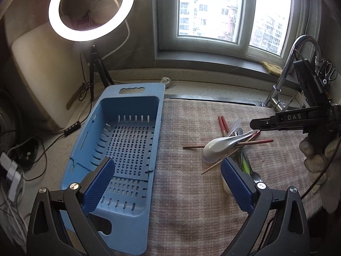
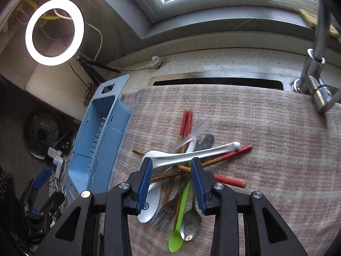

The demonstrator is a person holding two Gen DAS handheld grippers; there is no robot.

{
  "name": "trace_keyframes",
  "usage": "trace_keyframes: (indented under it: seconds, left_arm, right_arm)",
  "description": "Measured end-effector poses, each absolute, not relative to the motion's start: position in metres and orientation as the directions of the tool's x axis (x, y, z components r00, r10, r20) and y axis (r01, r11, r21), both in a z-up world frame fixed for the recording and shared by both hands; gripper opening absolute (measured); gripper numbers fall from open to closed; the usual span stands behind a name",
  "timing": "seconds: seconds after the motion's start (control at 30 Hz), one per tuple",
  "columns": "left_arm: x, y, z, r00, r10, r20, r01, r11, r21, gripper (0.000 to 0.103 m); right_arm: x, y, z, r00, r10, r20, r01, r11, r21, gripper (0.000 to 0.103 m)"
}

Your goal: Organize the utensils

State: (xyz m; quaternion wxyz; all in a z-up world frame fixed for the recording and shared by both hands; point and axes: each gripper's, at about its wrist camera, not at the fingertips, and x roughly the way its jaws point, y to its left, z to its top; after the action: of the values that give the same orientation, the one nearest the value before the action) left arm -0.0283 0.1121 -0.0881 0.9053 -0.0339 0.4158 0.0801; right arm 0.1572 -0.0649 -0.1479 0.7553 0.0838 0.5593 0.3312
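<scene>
White spoon (image 2: 181, 156) atop utensil pile on cloth (image 2: 266, 128), beside blue tray (image 1: 127, 140). Likely ceramic: stiff, slick, breakable; best pinched mid-handle. Right claw (image 2: 172, 168) spread over it, left claw (image 1: 168, 170) spread, empty.

Lit ring light (image 1: 91, 10) beside window (image 1: 230, 10)

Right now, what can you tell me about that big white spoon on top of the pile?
The white spoon is a glossy, ceramic-looking soup spoon with a deep bowl and a long handle ending in a rounded tip. It lies on top of the utensil pile on the towel, bowl toward the blue tray, handle raised over the crossed chopsticks. The right gripper hangs open just above it, not gripping it.
</scene>
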Motion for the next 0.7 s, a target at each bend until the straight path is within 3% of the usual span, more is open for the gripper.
trace_keyframes:
  seconds: [0.27, 0.7]
  left_arm:
    - [-0.040, 0.122, -0.096, 0.630, 0.125, -0.767, -0.212, 0.977, -0.015, 0.100]
    - [-0.052, 0.137, -0.107, 0.607, 0.134, -0.783, -0.263, 0.964, -0.039, 0.099]
  right_arm:
    - [0.194, 0.000, -0.182, -0.025, 0.537, -0.843, -0.440, 0.751, 0.492, 0.034]
    - [0.186, 0.035, -0.203, -0.125, 0.444, -0.887, -0.533, 0.724, 0.437, 0.033]
